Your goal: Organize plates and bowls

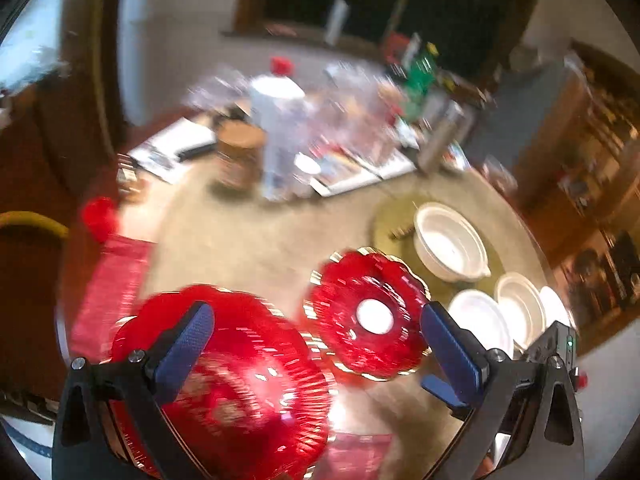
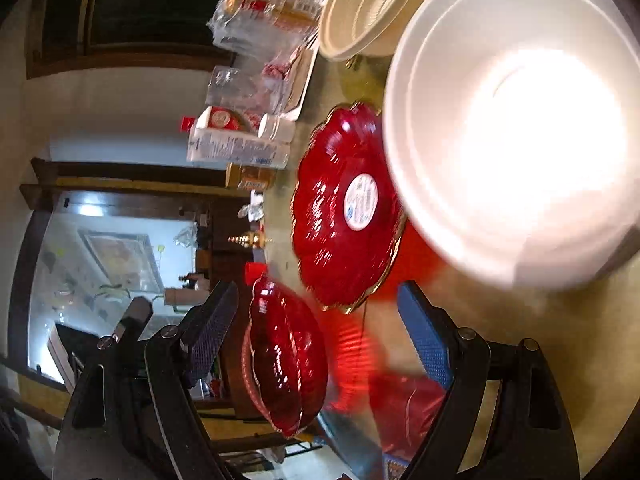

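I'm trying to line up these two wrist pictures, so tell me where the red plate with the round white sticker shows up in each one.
Left wrist view: the red plate with the white sticker lies lower centre, between the blue fingers, on the table.
Right wrist view: the same plate sits centre, seen sideways, left of the big white bowl.
Shared landmark: the bottle with the red cap, standing behind the plate.

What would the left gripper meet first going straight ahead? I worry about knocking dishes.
Probably the red scalloped plate with the white sticker, lying between the open left gripper's fingers; depth is unclear in the blur.
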The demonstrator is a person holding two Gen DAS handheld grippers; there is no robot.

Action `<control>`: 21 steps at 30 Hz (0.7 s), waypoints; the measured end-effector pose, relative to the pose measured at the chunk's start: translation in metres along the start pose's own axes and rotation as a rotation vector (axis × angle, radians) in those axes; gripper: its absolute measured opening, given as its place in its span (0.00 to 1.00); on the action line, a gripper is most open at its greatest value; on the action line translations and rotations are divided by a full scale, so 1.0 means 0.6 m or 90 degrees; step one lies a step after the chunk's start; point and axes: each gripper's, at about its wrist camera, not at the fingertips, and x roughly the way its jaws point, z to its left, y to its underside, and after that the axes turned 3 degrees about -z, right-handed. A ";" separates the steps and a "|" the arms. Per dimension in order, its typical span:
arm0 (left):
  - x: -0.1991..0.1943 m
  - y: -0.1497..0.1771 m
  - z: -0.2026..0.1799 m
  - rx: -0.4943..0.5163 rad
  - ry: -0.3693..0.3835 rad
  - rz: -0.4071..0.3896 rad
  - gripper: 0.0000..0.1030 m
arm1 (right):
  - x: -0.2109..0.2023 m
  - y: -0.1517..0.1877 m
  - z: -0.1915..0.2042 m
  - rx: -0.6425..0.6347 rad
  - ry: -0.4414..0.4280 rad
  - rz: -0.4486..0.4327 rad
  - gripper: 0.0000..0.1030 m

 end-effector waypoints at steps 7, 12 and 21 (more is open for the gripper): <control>0.105 -0.016 -0.037 -0.001 0.022 0.098 1.00 | 0.001 -0.024 -0.021 0.022 0.001 -0.007 0.80; 0.164 -0.020 -0.042 -0.015 0.022 0.147 1.00 | 0.006 -0.027 -0.022 0.005 0.007 -0.008 0.80; 0.225 -0.006 -0.032 -0.052 0.050 0.214 0.99 | 0.004 -0.032 -0.029 0.010 -0.016 0.005 0.80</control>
